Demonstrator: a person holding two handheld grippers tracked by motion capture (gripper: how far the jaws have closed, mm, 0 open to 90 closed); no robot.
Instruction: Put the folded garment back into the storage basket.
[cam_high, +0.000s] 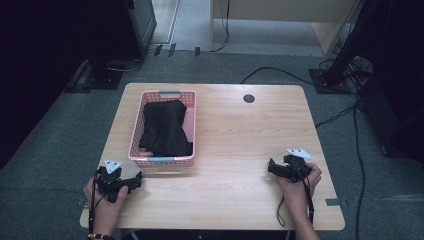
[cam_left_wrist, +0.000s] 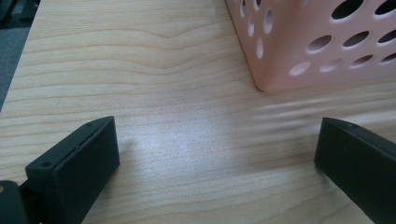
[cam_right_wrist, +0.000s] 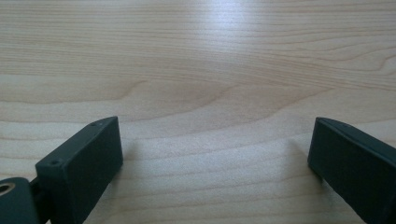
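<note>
Two hand-held grippers (cam_high: 136, 181) (cam_high: 272, 168), jaws spread, empty, on wooden table (cam_high: 240, 135); grey carpet (cam_high: 60, 135) around.

Lab: camera stands (cam_high: 330, 75), floor cables (cam_high: 280, 71)

**Hidden, cropped, too small to tell**

Pink basket (cam_left_wrist: 322, 42) cropped by the top and right edges in the left gripper view, one lower corner and two perforated walls visible, contents out of sight there; faint streaked blur on the table (cam_left_wrist: 177, 93) just below that corner. Black cloth (cam_high: 165, 129) in the high view too dark to make out folds or kind of garment; underside and basket floor covered. Left gripper (cam_high: 131, 181) and right gripper (cam_high: 272, 168) small in the high view, jaw tips hard to separate. Both forearms cut off at the bottom edge; jaw bases cropped in both gripper views.
</note>
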